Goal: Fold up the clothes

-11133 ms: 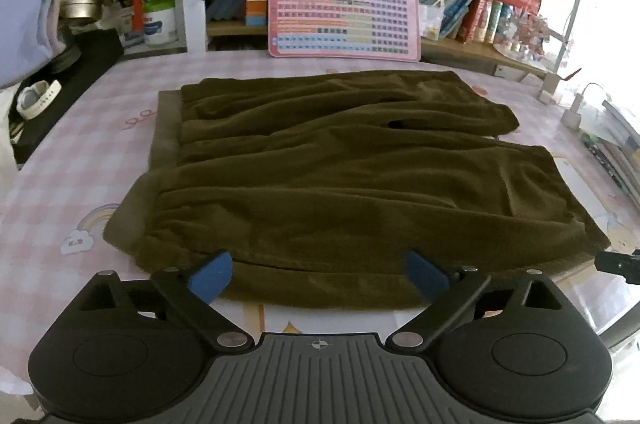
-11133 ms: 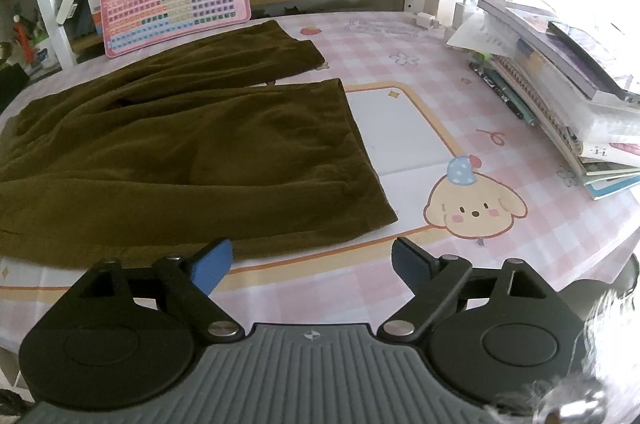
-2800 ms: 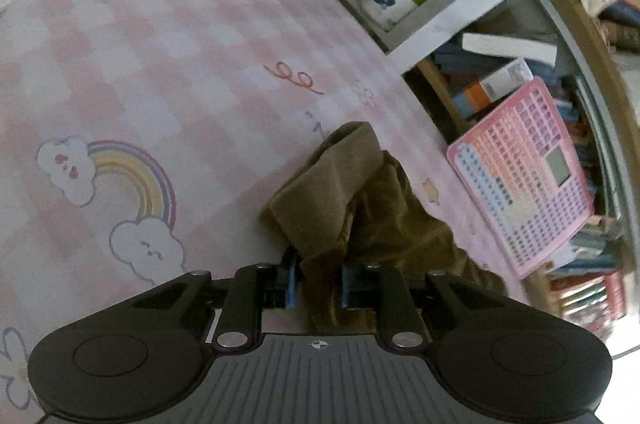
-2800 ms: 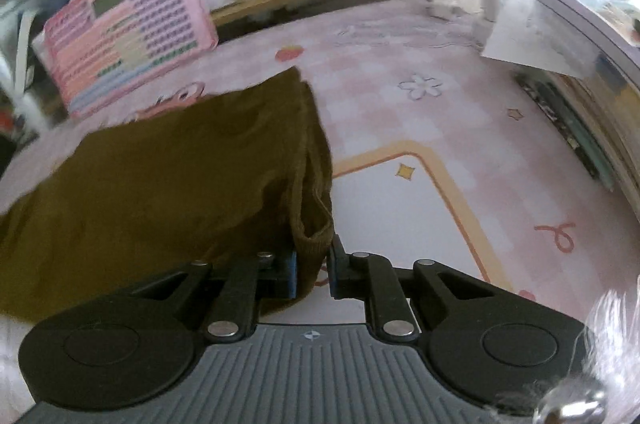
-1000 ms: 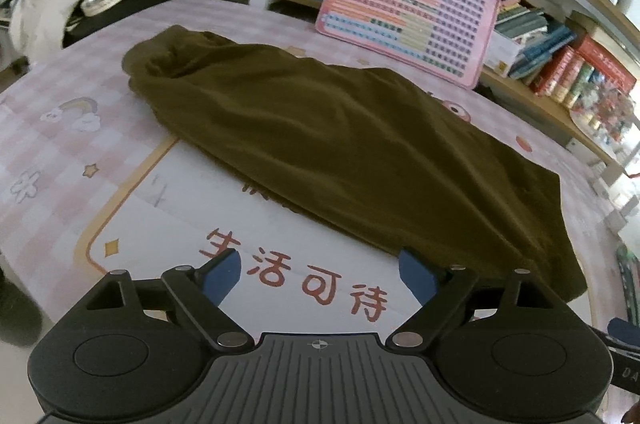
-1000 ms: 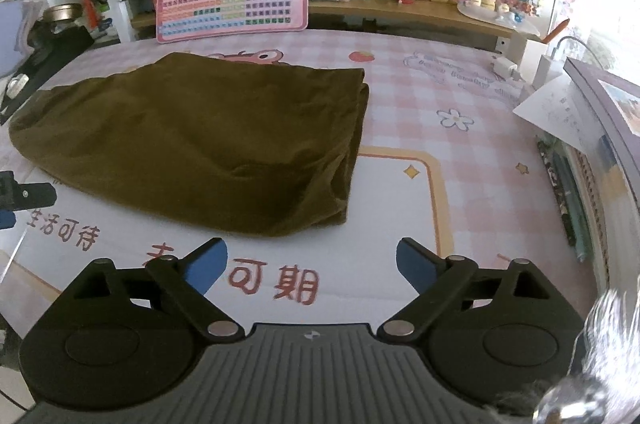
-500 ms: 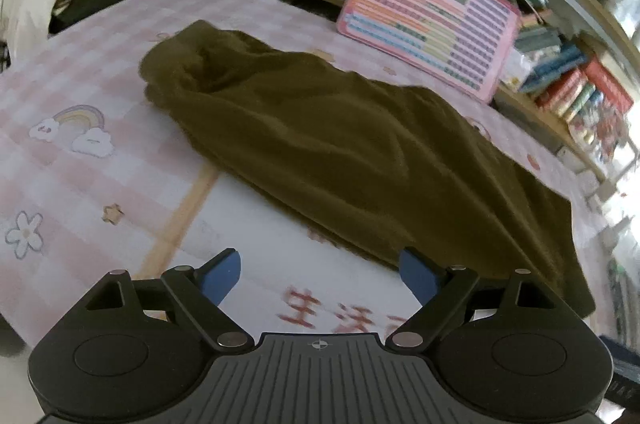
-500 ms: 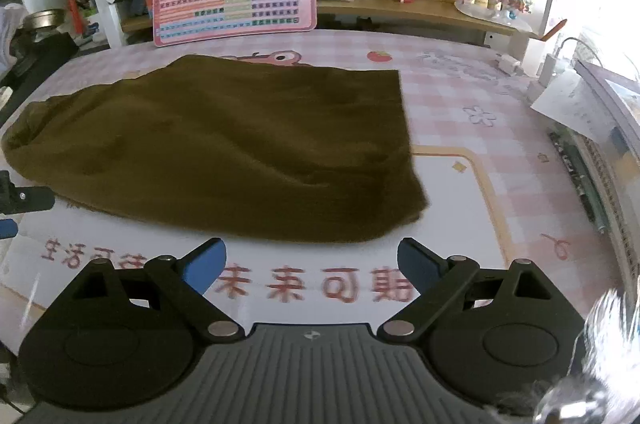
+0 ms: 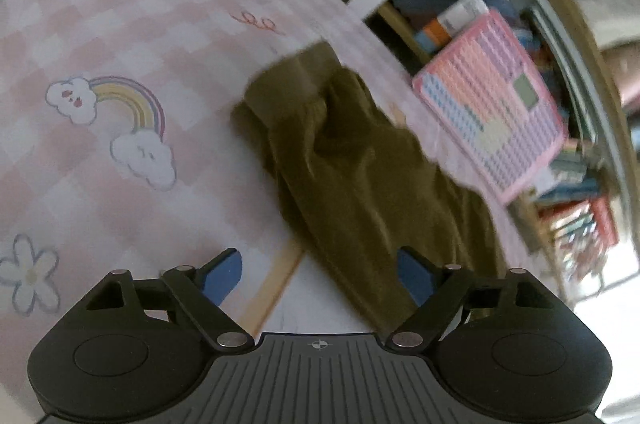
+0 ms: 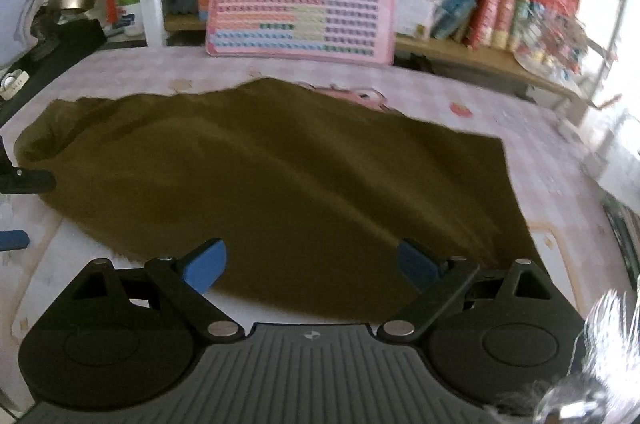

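Soft Cloth, Two Ends to Take

Left wrist view. Notice that your left gripper (image 9: 318,276) looks along the olive-brown garment (image 9: 360,176) from its bunched end, where a paler band of the fabric shows at the far tip. The blue pads (image 9: 222,274) stand wide apart but are closing; the near strip of cloth lies low between them, and neither pad presses on it. The garment rests on the pink checked table mat (image 9: 100,24), beside the rainbow print (image 9: 124,120), and runs away toward the pink keypad toy (image 9: 492,120) at the shelf. The picture is blurred, so fine seams cannot be read.

Right wrist view. Now your right gripper (image 10: 310,270) hovers over the near long edge of the same garment (image 10: 280,176), jaws apart and empty, with the cloth passing beneath them. The garment lies as a long, doubled band across the mat (image 10: 520,112), its squarer end to the right, its rounded, rumpled end to the left.

Handling. Judge the fabric as soft, thick and limp, light enough to lift yet prone to sag and drag. It probably will not slip from rubber pads. Take hold at corners or hems, pinching all layers together, one gripper to each end.
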### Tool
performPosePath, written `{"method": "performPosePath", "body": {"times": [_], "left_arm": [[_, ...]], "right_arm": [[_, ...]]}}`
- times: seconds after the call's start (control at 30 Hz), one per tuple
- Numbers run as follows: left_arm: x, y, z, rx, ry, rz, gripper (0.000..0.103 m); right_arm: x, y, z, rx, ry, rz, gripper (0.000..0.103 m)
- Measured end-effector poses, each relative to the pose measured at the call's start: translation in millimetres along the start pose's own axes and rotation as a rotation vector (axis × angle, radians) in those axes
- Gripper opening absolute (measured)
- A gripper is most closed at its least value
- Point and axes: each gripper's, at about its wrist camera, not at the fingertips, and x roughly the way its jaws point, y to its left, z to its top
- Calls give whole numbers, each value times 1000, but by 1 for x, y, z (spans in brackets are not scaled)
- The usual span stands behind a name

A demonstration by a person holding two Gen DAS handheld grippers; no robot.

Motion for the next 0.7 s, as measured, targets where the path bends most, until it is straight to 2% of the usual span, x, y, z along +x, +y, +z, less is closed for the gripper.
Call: {"method": "performPosePath", "body": {"times": [0.1, 0.23, 0.53, 0.7], "left_arm": [[6, 11, 14, -70, -18, -25, 76], [15, 16, 26, -127, -21, -61, 75], [22, 11, 33, -102, -7, -71, 77], [24, 10, 35, -98, -4, -75, 78]], "right_arm": [[14, 18, 15, -30, -13, 8, 93], [38, 39, 34, -54, -27, 17, 93], [100, 93, 80, -120, -55, 50, 93], [128, 112, 79, -138, -21, -9, 93]]}}
